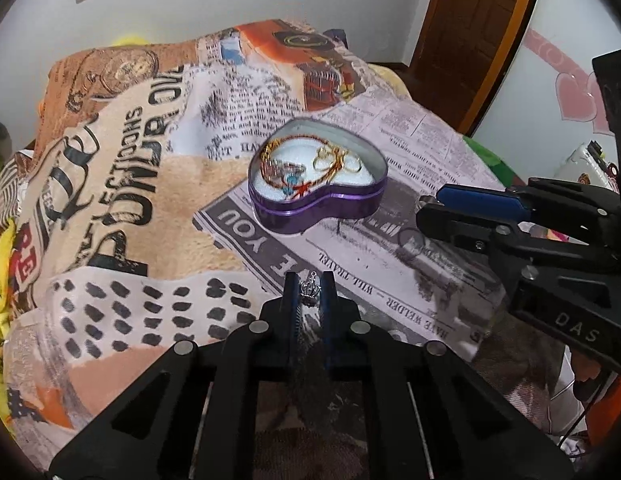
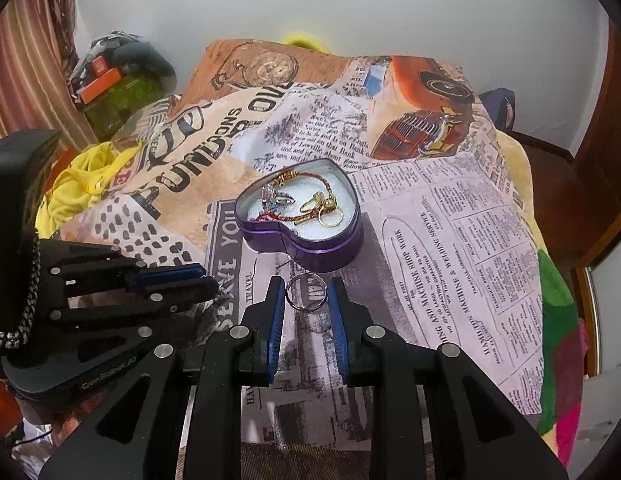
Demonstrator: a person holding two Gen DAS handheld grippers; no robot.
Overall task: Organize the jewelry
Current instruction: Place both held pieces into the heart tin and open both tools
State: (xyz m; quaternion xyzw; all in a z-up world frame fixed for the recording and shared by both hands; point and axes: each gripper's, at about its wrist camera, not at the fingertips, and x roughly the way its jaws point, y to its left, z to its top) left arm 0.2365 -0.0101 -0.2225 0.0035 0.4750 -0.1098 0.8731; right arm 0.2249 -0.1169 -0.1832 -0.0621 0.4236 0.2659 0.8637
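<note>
A purple heart-shaped tin point(image 1: 338, 204) point(image 2: 334, 252) stands open on the printed blanket, holding gold rings, a red-and-gold bracelet and silver pieces on white padding. My left gripper point(image 1: 309, 290) is shut on a small silver crown ring point(image 1: 310, 289), held above the blanket in front of the tin. My right gripper point(image 2: 306, 294) holds a plain silver ring point(image 2: 307, 292) between its blue pads point(image 2: 277, 312), just in front of the tin. The right gripper also shows in the left wrist view point(image 1: 424, 210), the ring's shadow below it. The left gripper shows in the right wrist view point(image 2: 208, 280).
A newspaper-print blanket point(image 1: 110, 184) point(image 2: 450, 240) covers the bed. Yellow cloth point(image 2: 78, 188) lies at the left edge. A wooden door point(image 1: 474, 36) and a wall with pink hearts stand to the right. Clutter point(image 2: 110, 76) sits in the far left corner.
</note>
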